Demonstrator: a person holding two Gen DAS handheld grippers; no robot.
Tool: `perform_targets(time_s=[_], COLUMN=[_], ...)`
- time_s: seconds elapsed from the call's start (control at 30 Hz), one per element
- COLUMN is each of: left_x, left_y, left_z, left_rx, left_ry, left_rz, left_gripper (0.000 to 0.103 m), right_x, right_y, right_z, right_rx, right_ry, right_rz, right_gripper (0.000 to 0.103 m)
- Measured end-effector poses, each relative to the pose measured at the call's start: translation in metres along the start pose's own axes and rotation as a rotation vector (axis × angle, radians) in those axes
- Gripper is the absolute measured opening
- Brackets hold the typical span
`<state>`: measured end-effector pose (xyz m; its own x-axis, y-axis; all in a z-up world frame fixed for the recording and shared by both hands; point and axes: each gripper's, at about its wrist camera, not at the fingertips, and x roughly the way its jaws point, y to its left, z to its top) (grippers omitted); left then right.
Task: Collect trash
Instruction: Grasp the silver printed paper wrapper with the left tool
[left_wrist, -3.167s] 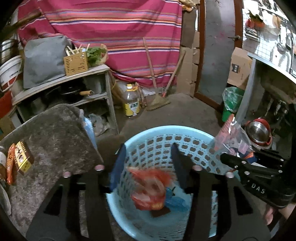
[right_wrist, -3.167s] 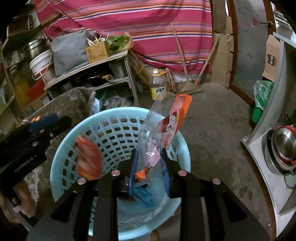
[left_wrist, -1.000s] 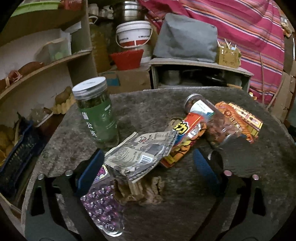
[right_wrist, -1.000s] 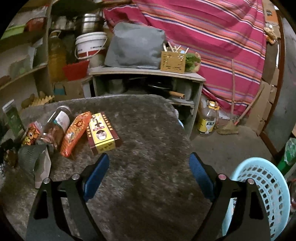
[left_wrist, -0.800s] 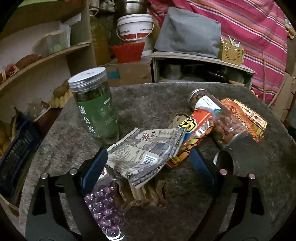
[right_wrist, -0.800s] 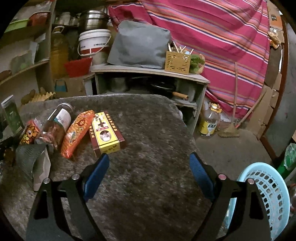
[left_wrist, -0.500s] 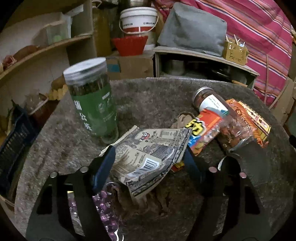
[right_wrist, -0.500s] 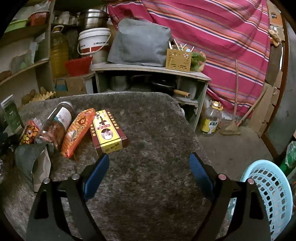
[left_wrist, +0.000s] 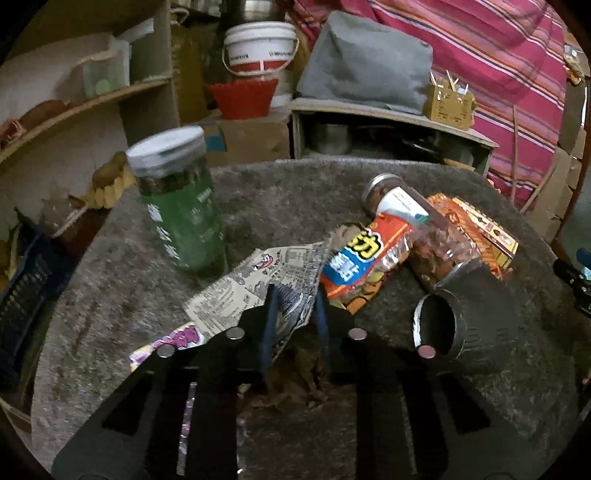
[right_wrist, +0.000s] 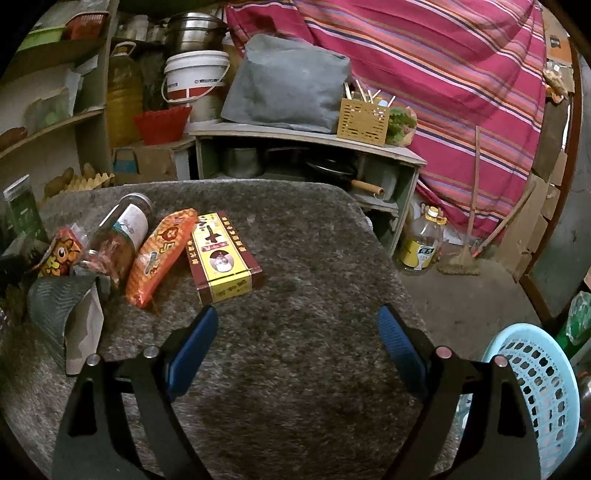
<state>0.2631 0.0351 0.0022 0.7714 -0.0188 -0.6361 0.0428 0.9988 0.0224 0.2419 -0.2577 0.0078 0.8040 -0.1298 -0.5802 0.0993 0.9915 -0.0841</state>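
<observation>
Left wrist view: the left gripper (left_wrist: 293, 314), angled down over the table (left_wrist: 110, 295), has just been closing and now pinches the printed wrapper (left_wrist: 258, 288). Lift straight, clear of the green jar (left_wrist: 181, 214).

Right wrist view: the right gripper (right_wrist: 295, 341) hovers wide, holding nothing; the basket (right_wrist: 543, 387) waits at right.

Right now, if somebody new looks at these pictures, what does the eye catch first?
Probably the left claw, whose jaws have just been closing on a printed wrapper in the litter on the grey table. Next, the red-and-yellow box ahead of the open right claw, and the blue basket at lower right.
</observation>
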Motion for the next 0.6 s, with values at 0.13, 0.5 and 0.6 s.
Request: perform_targets(time_s=[0.13, 0.5, 0.6], left_x=[-0.014, -0.058, -0.078], left_y=[0.002, 0.019, 0.035], left_z=[0.002, -0.002, -0.006], left_rx=[0.007, 0.032, -0.004], left_ry=[-0.051, -0.158, -0.197], left_rz=[0.031, 0.091, 0.090], left_gripper=[0.002, 0.001, 0.001], right_x=[-0.002, -0.020, -0.018], right_y=[0.004, 0.041, 0.052], right_z=[0.000, 0.006, 0.003], right_rx=[-0.009, 0.009, 0.014], right_ry=[-0.004, 0.004, 0.020], right_rz=[0.001, 0.068, 0.074], right_gripper=[0.087, 0.087, 0.087])
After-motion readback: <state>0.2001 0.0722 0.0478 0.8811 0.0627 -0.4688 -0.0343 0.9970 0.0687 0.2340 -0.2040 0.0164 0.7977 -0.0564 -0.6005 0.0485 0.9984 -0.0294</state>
